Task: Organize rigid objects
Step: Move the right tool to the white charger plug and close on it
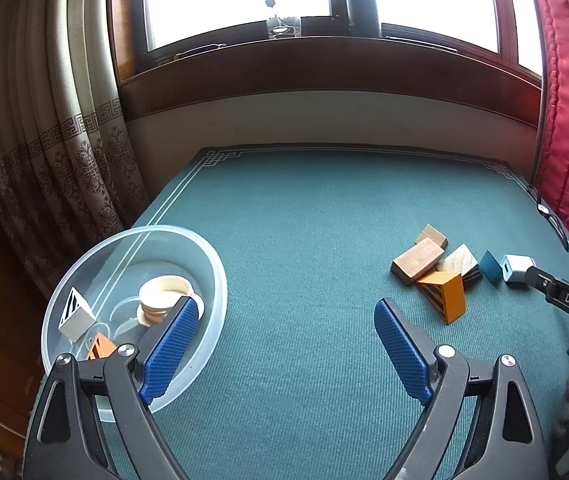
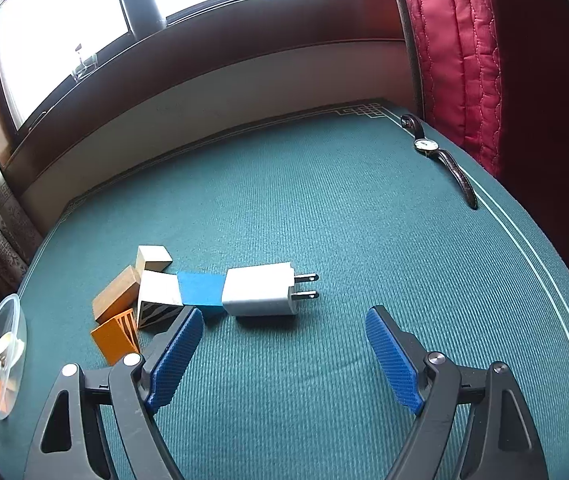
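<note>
Nearest the right wrist camera, the right hand-held gripper hangs released over the green cloth-covered counter, just short of the white plastic wall charger lying beside the blue block. Beyond lie the wooden blocks. Left hand-held gripper, also released, sits beside the clear plastic bowl.

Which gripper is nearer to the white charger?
Right. The right gripper sits just before the white charger, jaws open; the left gripper is beside the bowl.
</note>
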Tool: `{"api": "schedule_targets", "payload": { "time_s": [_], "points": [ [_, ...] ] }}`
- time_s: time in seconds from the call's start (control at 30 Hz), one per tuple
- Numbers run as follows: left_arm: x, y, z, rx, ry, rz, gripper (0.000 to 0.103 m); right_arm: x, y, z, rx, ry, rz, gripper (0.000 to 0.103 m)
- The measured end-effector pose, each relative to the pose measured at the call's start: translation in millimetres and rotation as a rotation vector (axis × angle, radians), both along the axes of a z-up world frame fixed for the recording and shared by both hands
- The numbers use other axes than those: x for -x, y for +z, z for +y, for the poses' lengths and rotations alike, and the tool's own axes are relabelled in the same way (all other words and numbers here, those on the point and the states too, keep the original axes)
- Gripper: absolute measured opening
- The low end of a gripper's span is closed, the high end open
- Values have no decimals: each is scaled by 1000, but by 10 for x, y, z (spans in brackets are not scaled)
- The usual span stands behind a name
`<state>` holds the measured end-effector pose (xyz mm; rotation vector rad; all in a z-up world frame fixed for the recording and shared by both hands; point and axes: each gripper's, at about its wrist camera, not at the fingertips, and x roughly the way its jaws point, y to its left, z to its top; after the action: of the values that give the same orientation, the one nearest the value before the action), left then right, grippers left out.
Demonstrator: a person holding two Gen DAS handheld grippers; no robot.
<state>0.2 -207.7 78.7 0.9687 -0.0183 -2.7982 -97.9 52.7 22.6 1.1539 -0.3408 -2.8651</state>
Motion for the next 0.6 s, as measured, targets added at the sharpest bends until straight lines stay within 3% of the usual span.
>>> {"api": "schedule_targets", "payload": {
  "time_s": [0.27, 0.43, 0.6],
  "points": [
    [76, -85, 114, 3, -22, -33, 90, 225, -74, -95, -66, 31, -31, 85],
    [131, -133, 189, 3, -39, -52, 90, 277, -113, -90, -69, 52, -55, 62],
    [208, -189, 261, -9, -59, -82, 90, 239, -99, -66, -52, 60, -49, 62]
  ]
}}
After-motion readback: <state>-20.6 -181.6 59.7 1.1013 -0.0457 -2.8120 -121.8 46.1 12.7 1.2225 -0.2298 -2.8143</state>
